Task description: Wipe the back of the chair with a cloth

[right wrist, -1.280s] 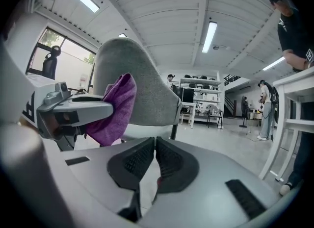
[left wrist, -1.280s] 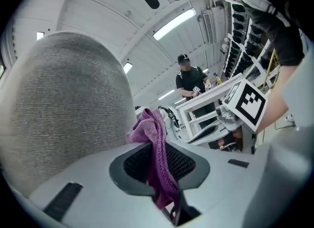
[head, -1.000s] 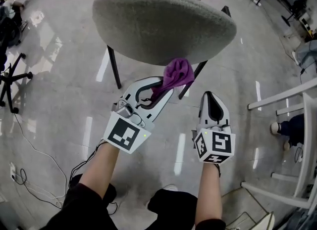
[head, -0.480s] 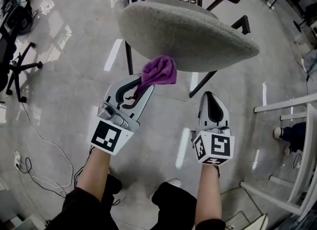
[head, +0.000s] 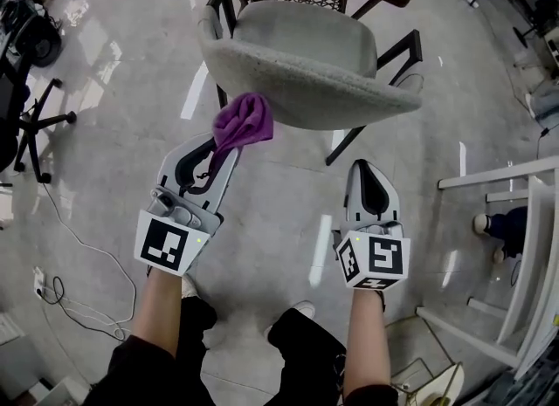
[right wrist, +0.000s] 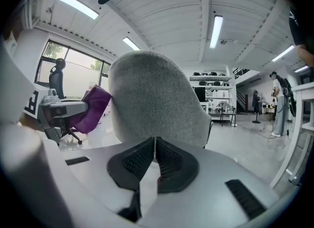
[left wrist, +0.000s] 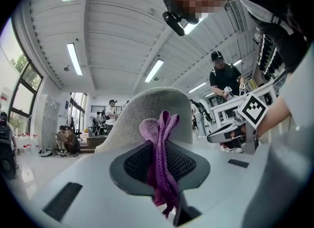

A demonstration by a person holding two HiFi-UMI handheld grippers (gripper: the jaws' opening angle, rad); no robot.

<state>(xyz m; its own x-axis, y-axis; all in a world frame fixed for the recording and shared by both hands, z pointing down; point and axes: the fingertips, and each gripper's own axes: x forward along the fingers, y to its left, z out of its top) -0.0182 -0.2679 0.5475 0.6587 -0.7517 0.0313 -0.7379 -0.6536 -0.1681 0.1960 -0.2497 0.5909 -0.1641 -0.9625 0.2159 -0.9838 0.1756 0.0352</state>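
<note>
1. Sliding leftward over the last second, the purple cloth [head: 242, 122] has gone from right of centre to the left end of the grey chair back [head: 306, 64]. It now appears to press on the lower outer edge there.
2. The left tool [head: 225, 147] is clamped on the cloth, with a bunched fold standing out past its tips.
3. The right tool [head: 370, 177] has its jaws closed together on nothing. It hangs idle below the right side of the back, clear of it.
4. Judging from this, one sweep along the lower rim is about spent. The higher face of the back likely still needs passes, so the stroke should reverse or step up.
5. At the left corner the back curves away, so the cloth could run off the edge. A dark chair leg [head: 220, 99] stands just behind.
6. Bare floor [head: 113, 160] gives room to the left, and the office chair base [head: 35, 120] lies well apart. A white rack [head: 515, 177] narrows the right side.
</note>
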